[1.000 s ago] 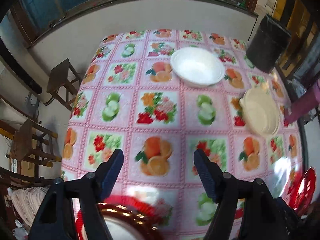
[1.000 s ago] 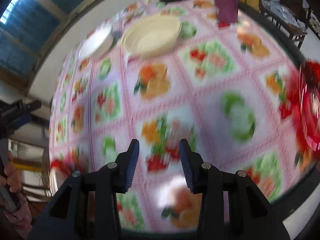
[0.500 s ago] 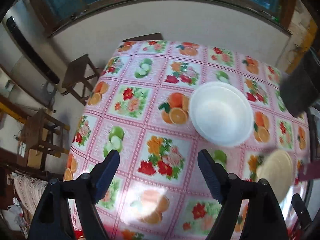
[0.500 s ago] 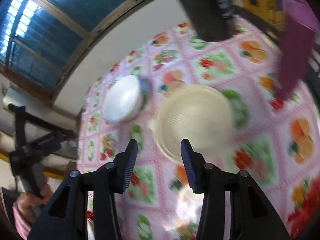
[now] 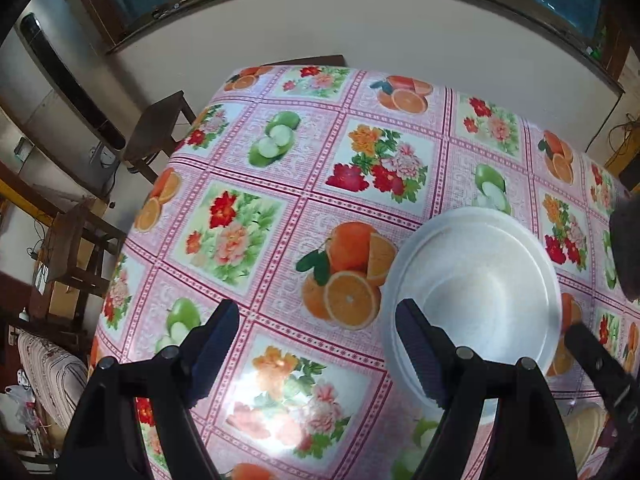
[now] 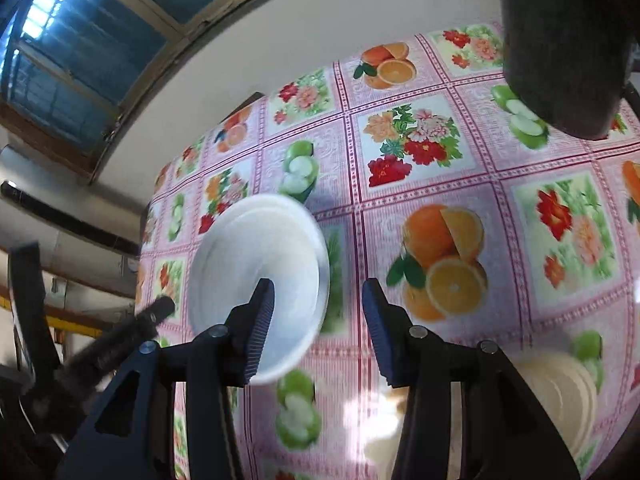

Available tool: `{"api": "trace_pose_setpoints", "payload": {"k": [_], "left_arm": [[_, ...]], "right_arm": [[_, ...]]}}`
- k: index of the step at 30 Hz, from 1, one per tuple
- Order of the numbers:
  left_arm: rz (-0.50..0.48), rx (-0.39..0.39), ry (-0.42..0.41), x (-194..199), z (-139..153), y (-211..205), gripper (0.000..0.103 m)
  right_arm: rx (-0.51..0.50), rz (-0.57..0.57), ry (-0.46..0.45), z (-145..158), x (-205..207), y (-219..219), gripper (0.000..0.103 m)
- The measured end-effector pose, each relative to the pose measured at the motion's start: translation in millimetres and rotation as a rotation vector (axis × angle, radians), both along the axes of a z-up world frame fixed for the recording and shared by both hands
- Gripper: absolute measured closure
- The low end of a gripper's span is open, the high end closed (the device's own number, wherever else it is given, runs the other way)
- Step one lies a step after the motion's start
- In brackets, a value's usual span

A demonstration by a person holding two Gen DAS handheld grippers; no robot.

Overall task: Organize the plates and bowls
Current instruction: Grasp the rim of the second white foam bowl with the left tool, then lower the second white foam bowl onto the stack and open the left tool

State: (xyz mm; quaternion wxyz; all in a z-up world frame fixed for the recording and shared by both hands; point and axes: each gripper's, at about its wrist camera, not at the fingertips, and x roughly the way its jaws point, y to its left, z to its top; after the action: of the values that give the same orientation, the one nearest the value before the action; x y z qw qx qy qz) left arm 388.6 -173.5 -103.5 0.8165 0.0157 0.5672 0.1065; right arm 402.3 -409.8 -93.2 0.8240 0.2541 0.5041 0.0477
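Steeply we tilt the left gripper (image 5: 316,344) down, jaws just widened and empty, beside the white bowl (image 5: 480,292) (upright on the tablecloth (image 5: 248,216)). Our right gripper (image 6: 318,320) hangs likewise, parted, gripping nothing.

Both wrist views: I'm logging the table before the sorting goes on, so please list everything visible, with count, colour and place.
white bowl: one, white, on the tablecloth, just beyond the left tongs' right-hand finger.
cream dish: one, cream, near edge of the table, low right in the right wrist view.
dark container: one, dark grey, far right side of the table.
tablecloth: one, pink with fruit and flower squares, covering the table.
wooden stools: at least two, brown, on the floor left of the table.
window: one, blue panes in a wood frame, behind the table.
left tongs: black, open, empty.
right tongs: black, open, empty.
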Motion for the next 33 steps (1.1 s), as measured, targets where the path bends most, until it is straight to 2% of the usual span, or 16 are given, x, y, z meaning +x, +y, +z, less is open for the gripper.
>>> {"api": "trace_pose_setpoints", "payload": {"k": [8,10,11,12,13,14,15,18,24,28,33], "left_arm": [[-0.042,-0.052,0.060,5.4,-29.2,-10.2,0.020],[-0.066,-0.037,0.071,4.9,-34.2,-13.1,0.023],[-0.082,-0.033,0.081,4.8,-37.4,-14.6,0.035],[-0.100,-0.045,0.093,3.6,-40.7,-15.6,0.054],[-0.119,-0.070,0.107,2.1,-44.0,-16.4,0.061],[-0.136,-0.092,0.114,-0.4,-45.4,-17.9,0.073],[-0.150,-0.083,0.117,-3.7,-45.1,-19.9,0.073],[-0.172,-0.057,0.110,-15.5,-42.3,-19.9,0.073],[-0.180,-0.053,0.131,-55.0,-31.9,-9.0,0.074],[-0.188,-0.064,0.137,-101.1,-16.5,-5.9,0.074],[-0.236,-0.041,0.099,-175.1,9.9,-0.5,0.074]], "right_arm": [[-0.010,-0.013,0.084,-30.7,28.0,18.4,0.056],[-0.046,-0.025,0.094,-32.7,27.9,24.4,0.058],[-0.053,-0.029,0.098,-34.9,29.1,26.2,0.072],[-0.047,-0.032,0.110,-37.2,28.0,28.6,0.080],[-0.044,-0.037,0.117,-38.9,26.9,30.5,0.092],[-0.038,-0.040,0.123,-40.1,24.4,32.7,0.094],[-0.029,-0.035,0.121,-39.9,20.5,37.5,0.095],[-0.091,-0.033,0.100,-33.9,9.8,51.8,0.095],[-0.080,-0.008,0.114,-32.7,-30.9,63.2,0.096],[-0.084,0.030,0.105,-23.4,-77.7,69.0,0.095],[-0.083,0.081,0.103,-7.0,-147.7,76.5,0.093]]}}
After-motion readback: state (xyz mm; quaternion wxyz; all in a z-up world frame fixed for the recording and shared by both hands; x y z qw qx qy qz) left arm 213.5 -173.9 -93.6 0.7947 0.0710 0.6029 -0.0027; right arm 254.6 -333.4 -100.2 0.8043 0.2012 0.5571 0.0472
